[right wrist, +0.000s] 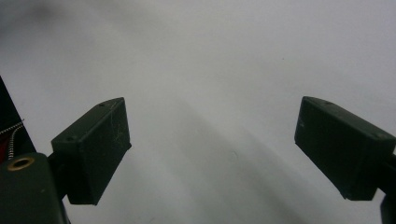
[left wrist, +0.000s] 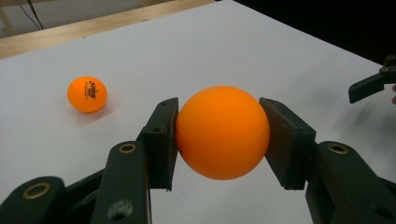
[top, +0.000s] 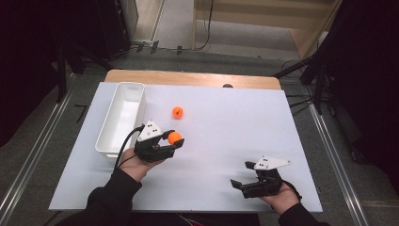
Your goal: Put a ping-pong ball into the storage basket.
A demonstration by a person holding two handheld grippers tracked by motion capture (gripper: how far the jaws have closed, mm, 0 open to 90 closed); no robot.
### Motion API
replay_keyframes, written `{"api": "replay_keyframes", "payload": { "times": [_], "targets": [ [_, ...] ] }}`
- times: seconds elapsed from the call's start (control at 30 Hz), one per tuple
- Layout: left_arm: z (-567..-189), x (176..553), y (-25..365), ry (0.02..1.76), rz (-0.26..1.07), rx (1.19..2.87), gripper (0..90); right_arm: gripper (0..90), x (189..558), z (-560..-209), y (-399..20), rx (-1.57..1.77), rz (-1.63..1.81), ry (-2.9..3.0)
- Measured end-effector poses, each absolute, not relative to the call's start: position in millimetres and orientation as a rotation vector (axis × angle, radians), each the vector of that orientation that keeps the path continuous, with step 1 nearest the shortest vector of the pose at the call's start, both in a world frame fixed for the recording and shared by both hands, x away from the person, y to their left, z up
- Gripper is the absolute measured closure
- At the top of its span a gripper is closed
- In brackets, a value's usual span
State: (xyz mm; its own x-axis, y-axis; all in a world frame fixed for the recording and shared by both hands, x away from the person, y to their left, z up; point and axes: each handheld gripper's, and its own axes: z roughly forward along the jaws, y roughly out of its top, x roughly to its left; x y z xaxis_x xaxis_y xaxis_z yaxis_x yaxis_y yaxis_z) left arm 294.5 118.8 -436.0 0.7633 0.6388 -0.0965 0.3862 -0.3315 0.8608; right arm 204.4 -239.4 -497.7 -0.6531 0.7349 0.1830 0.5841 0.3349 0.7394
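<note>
**Carrying the pinched ball to the bin**

Left gripper (left wrist: 219, 135) pinches an orange ball (left wrist: 223, 132) squarely across its middle, both pads flat on it, just beside the white bin (top: 121, 117) that runs along the table's (top: 226, 188) left edge. Judgement: keep the squeeze even, since a smooth ball could squirt out; lift it over the bin's wall before letting go, low inside. Second ball (top: 177, 112) lies nearer the far edge, apart. Right gripper (right wrist: 210, 149) rests near the front right corner, jaws spread, nothing between.

Black sleeves (top: 110, 200) — 2 black grippers with grey plates, brass rivets.
</note>
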Motion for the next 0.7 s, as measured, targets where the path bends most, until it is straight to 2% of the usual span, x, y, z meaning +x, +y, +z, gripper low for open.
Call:
{"api": "replay_keyframes", "payload": {
  "times": [0.7],
  "targets": [
    [-418, 299, 138, 0.878, 0.385, 1.933, 50.5, 9.0, 205, -498, -240, 1.235, 1.212, 2.399]
  ]
}}
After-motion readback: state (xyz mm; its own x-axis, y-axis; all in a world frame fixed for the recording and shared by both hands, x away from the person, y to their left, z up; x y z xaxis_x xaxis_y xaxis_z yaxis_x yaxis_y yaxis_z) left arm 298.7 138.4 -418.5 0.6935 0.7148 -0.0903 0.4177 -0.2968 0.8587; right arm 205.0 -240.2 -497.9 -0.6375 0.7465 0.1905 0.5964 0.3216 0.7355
